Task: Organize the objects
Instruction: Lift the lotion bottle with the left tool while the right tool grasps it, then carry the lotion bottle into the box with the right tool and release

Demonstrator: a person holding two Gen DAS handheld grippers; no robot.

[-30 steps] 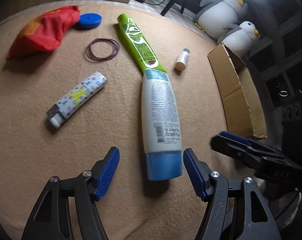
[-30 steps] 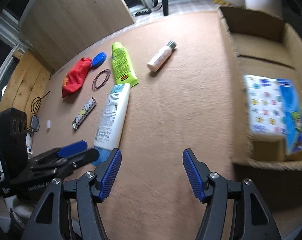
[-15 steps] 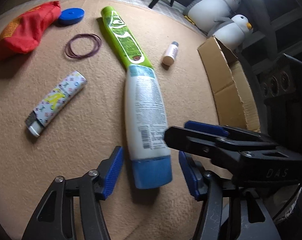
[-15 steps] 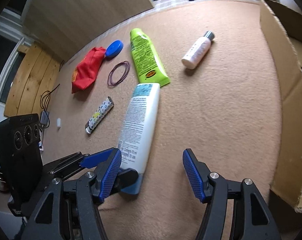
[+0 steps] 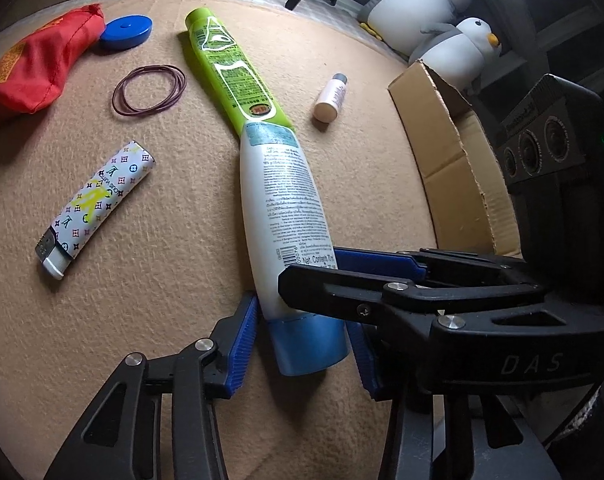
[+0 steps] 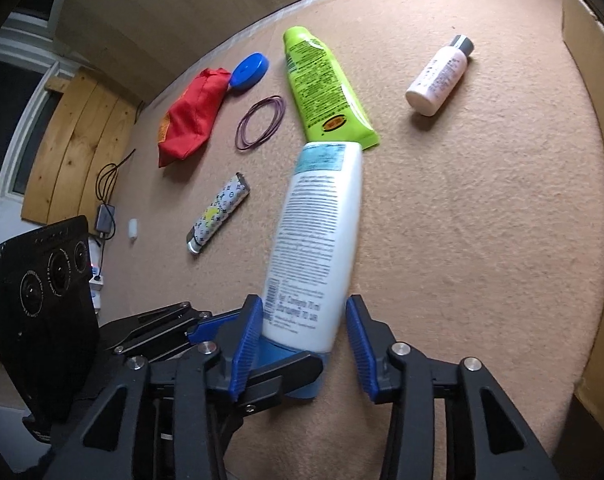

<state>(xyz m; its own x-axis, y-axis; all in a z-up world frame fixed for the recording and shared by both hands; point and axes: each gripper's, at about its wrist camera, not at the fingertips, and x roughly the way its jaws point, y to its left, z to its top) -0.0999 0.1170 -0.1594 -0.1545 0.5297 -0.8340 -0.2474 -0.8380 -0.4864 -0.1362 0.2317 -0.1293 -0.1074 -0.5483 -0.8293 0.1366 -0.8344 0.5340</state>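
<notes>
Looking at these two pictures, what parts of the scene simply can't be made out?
- White bottle: label text blurred in the right wrist view.
- Its blue cap: partly hidden by the right hand-held gripper in both views.
- Cardboard box: inside hidden by its wall in the left wrist view, cut off by the edge in the right.
- Whether the left hand-held gripper pinches the cap.

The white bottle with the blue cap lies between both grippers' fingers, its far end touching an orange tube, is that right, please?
Not quite: the tube touching the white bottle is green, as the right wrist view shows. The bottle does lie between the fingers of the left gripper and the right gripper.
</notes>
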